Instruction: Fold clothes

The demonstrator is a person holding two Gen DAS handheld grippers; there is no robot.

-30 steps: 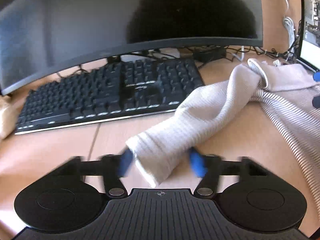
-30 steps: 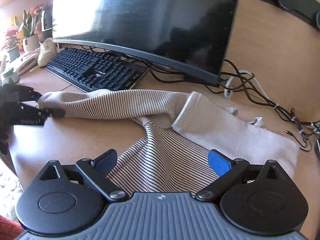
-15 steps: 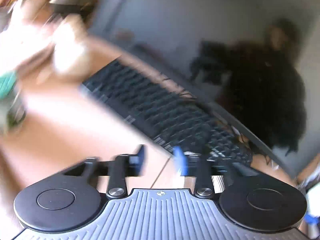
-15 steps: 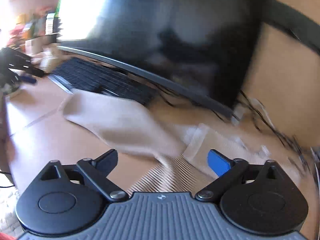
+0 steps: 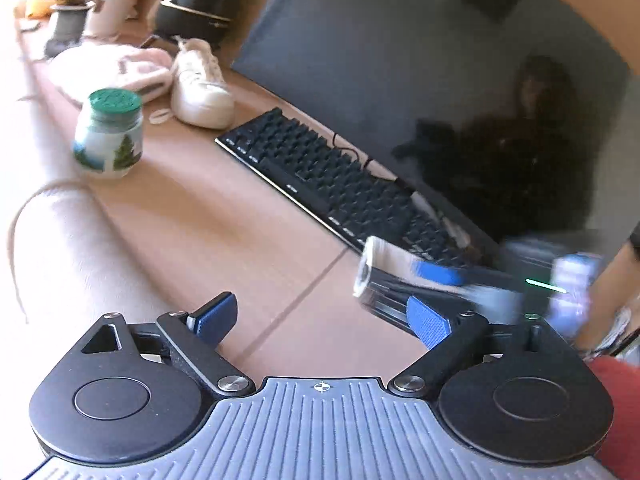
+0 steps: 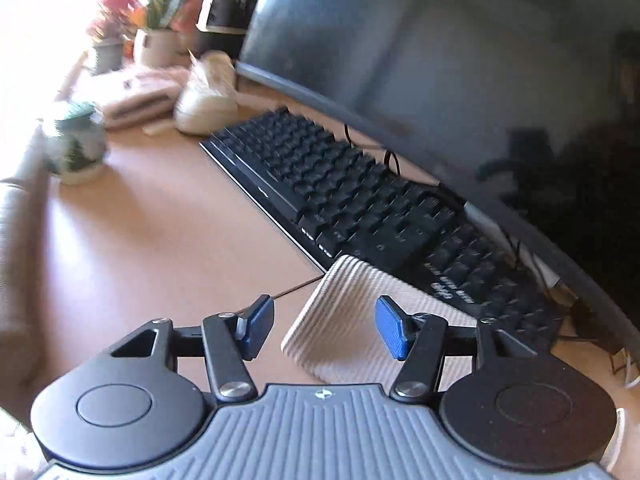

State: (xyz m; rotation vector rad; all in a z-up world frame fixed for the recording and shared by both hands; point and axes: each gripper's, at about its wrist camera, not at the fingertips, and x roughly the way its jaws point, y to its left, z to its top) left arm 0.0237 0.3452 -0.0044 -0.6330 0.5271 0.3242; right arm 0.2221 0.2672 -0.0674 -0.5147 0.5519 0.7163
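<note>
Tongs (image 5: 322, 318) (image 6: 324, 328) spread, empty; only right view shows striped garment (image 6: 352, 320).

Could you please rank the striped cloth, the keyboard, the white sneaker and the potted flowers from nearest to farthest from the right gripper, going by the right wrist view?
From the right gripper:
1. Striped cloth, between its open fingers.
2. Keyboard, just beyond, centre-right.
3. White sneaker, past the keyboard's far end, left of the monitor.
4. Potted flowers, farthest, upper left.
</note>
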